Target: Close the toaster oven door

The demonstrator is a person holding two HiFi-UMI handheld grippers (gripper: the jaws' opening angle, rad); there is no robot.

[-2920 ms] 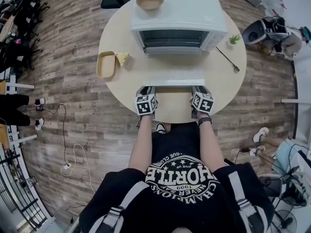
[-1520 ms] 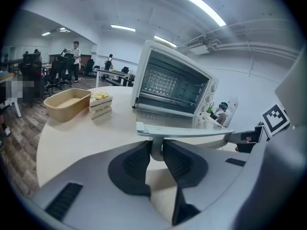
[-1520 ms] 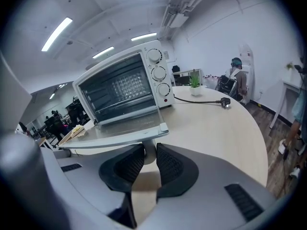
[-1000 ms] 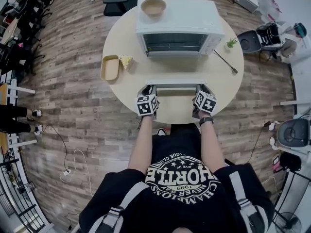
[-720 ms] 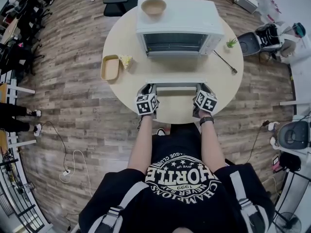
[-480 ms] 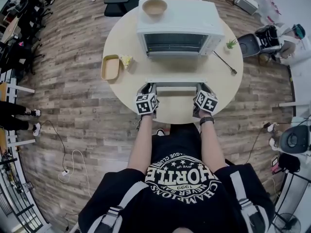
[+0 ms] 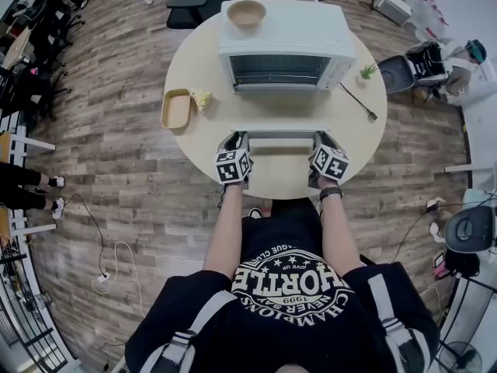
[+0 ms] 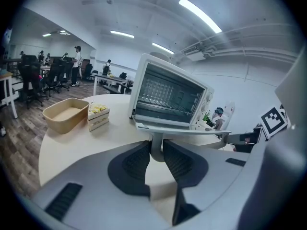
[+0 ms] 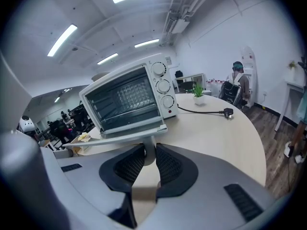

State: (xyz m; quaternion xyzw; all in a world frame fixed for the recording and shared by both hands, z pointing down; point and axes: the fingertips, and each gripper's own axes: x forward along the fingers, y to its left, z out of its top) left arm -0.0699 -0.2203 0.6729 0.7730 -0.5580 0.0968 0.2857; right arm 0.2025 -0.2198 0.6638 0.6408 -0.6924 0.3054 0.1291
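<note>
A white toaster oven stands at the far side of a round table, its glass door folded down about level toward me. My left gripper is shut on the left post of the door handle, pads pressed on both sides of it. My right gripper is shut on the right post of the door handle in the same way. In both gripper views the door's edge runs across just above the jaws, with the open oven behind it.
A tan tray and a cake slice lie left of the oven. A bowl sits on the oven's top. A small plant and a loose power cord are at the right. The table's rim is just behind my grippers.
The head view has shifted a little. Both grippers stay clamped on the handle's ends, and the door lies about where it was.
</note>
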